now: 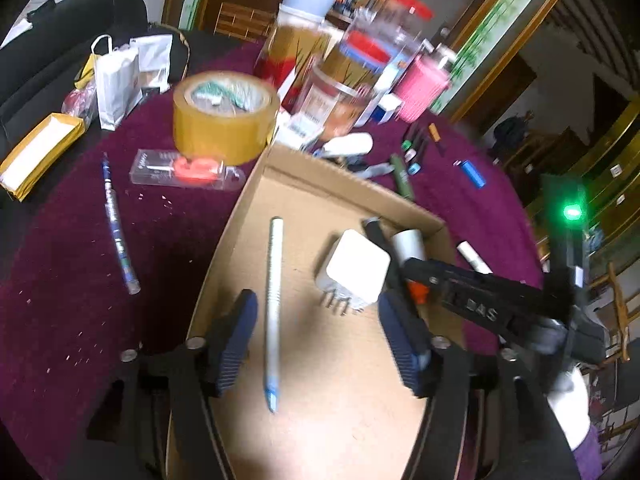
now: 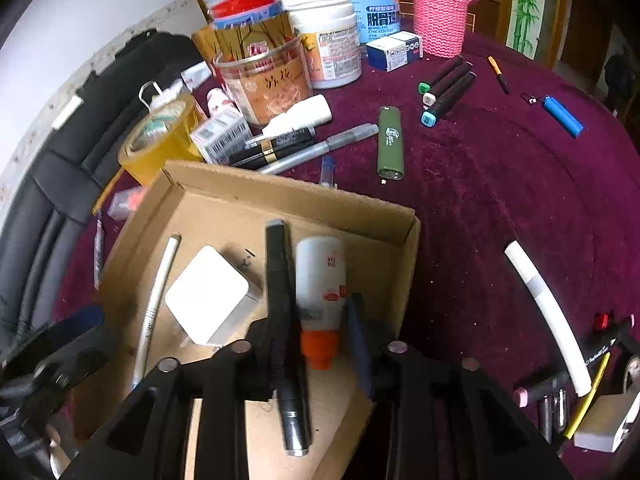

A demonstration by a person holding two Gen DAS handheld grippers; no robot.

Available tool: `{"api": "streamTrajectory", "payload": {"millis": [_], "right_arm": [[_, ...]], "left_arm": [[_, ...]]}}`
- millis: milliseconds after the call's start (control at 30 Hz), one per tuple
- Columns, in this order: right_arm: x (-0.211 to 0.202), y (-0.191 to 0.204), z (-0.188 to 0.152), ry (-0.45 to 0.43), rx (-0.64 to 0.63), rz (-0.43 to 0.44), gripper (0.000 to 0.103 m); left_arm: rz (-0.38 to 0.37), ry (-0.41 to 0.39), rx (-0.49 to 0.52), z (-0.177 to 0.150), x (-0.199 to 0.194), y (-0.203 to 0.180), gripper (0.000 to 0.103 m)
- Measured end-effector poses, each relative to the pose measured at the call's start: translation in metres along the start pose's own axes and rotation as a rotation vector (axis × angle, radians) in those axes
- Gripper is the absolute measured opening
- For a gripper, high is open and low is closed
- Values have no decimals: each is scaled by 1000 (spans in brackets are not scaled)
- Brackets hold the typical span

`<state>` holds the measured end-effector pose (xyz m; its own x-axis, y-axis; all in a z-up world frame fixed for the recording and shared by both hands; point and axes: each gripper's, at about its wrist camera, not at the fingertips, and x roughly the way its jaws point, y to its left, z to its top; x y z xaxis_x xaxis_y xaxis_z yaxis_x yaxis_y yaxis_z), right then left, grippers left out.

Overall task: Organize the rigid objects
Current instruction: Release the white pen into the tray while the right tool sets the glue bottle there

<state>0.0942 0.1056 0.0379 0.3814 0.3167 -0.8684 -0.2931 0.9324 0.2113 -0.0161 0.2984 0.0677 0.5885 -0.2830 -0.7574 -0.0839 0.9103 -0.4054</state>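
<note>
Over the cardboard tray (image 1: 352,196), left gripper (image 1: 316,344) spread, white pen (image 1: 274,312) lying loose between its fingers, likely dropped for sorting. Right gripper (image 2: 316,344) partly parted around glue bottle (image 2: 322,280), contact unclear. Charger (image 2: 208,292) alongside.

A lived-in home: a round surface (image 1: 80,280) under plum-coloured plush cloth, its far edge crowded with food jars (image 2: 326,40), a pink knitted cup cosy (image 2: 440,16) and packing tape (image 1: 226,118); behind, a dark wooden cabinet (image 1: 240,12), bamboo-painted panels (image 1: 492,28) and a black sofa (image 2: 60,184).
</note>
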Motion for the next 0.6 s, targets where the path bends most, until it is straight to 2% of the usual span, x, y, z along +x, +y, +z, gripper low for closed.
{"api": "streamTrajectory", "payload": {"millis": [33, 100, 200, 433, 600], "right_arm": [[-5, -1, 0, -18, 10, 9, 46], [-21, -3, -3, -63, 20, 29, 51], [-48, -9, -12, -126, 20, 37, 53], [-101, -41, -48, -240, 58, 40, 59], [-137, -91, -80, -319, 122, 1, 62]], "left_arm": [[-6, -13, -3, -2, -7, 0, 67], [-18, -43, -7, -7, -21, 1, 70], [-35, -76, -21, -14, -38, 1, 76], [-94, -77, -65, -41, -56, -10, 77], [-138, -61, 3, -63, -58, -48, 79]]}}
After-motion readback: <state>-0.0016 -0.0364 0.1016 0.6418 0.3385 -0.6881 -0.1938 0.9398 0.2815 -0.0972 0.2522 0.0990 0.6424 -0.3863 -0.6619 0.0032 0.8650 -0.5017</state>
